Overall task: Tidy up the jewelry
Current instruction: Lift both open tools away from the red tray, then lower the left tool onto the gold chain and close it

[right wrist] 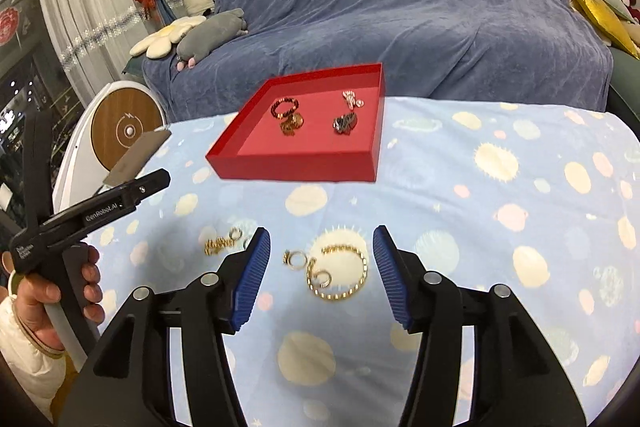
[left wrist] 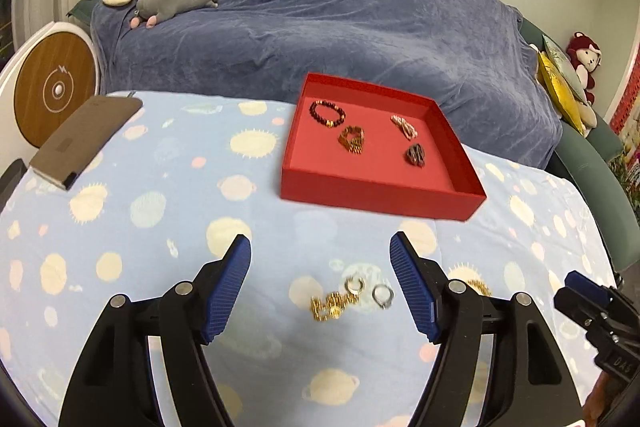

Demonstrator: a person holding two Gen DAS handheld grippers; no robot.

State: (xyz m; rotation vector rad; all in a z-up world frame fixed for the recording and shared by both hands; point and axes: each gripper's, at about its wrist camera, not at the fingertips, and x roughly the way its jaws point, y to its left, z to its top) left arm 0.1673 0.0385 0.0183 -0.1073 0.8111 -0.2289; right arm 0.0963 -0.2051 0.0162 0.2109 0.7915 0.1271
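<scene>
Left gripper (left wrist: 320,243): jaws apart, nothing between them.
Right gripper (right wrist: 322,237): jaws apart, empty.
Red tray (left wrist: 380,197): holds a bead bracelet (left wrist: 327,113) and three blurred pieces.
Tablecloth (right wrist: 480,227): gold chain (right wrist: 340,273), rings (left wrist: 383,295), half hidden behind the fingers.

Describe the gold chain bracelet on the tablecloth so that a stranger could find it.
Start at the red tray and come toward the camera on the blue tablecloth. The gold chain bracelet lies between the right gripper's open fingers. It is the only large open loop; its neighbours are small rings.
</scene>
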